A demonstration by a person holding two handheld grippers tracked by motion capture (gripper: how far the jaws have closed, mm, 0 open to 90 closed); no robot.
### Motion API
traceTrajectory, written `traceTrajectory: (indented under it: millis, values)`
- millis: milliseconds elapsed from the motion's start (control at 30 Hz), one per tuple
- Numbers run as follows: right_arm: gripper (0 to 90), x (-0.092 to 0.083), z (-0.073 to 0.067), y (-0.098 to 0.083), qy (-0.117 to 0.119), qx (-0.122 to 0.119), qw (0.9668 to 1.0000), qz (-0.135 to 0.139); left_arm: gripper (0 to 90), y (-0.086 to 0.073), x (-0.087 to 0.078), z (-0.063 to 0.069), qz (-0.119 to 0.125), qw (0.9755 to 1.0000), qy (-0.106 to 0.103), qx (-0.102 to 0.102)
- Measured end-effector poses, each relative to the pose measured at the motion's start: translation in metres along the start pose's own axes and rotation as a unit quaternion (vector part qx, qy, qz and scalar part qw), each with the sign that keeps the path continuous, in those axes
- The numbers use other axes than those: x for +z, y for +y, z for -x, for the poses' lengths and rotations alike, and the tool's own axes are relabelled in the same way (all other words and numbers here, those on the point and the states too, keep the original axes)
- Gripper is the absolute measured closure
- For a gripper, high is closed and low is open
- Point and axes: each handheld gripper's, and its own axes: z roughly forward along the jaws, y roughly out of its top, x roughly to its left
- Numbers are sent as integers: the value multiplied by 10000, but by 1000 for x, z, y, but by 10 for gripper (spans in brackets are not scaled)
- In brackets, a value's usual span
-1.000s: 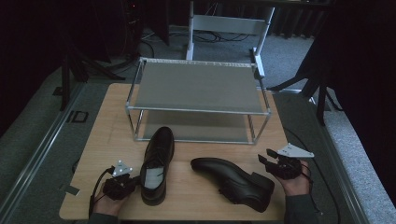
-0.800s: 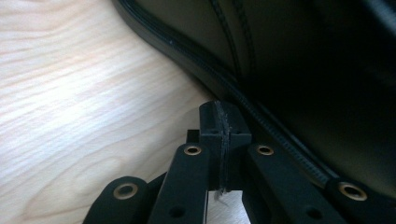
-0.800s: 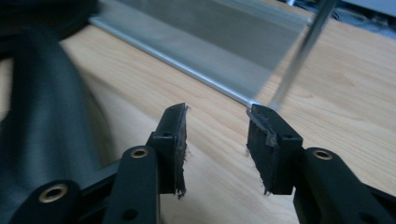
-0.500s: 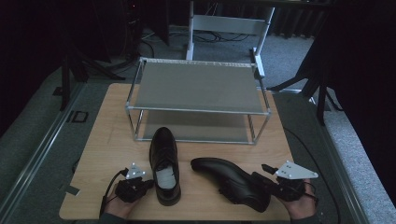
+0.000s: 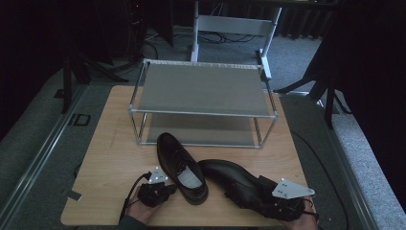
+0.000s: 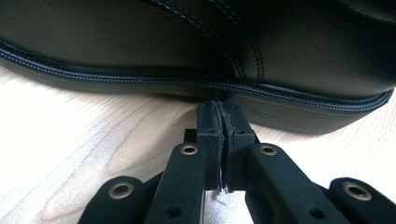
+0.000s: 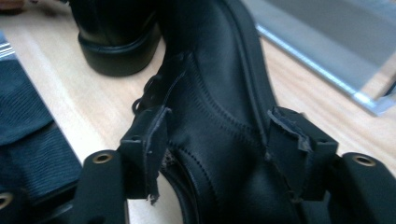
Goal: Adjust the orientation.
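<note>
Straddling right shoe (image 7: 219, 116), right gripper (image 7: 224, 140) jaws just widened | left gripper (image 6: 219, 121) jaws closed, empty

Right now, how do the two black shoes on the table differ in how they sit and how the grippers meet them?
The left shoe stands upright on its sole, its pale insole showing; the right shoe lies tipped on its side. The left shoe has the left gripper, jaws shut, at its sole edge with nothing between them; the right shoe sits between the jaws of the right gripper, which have just been opening. Both are black leather, heels toward the person.
</note>
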Motion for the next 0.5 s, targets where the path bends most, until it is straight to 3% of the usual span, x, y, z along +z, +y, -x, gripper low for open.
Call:
traceTrajectory:
  millis: [133,500]
  values:
    - [323,8,0,-5,17,-14,9999,-131,827,0,-1,-3,35,10000,1,-47]
    - [329,8,4,-7,16,10,10000,-12,782,-1,-9,-10,181,9996,144,-141]
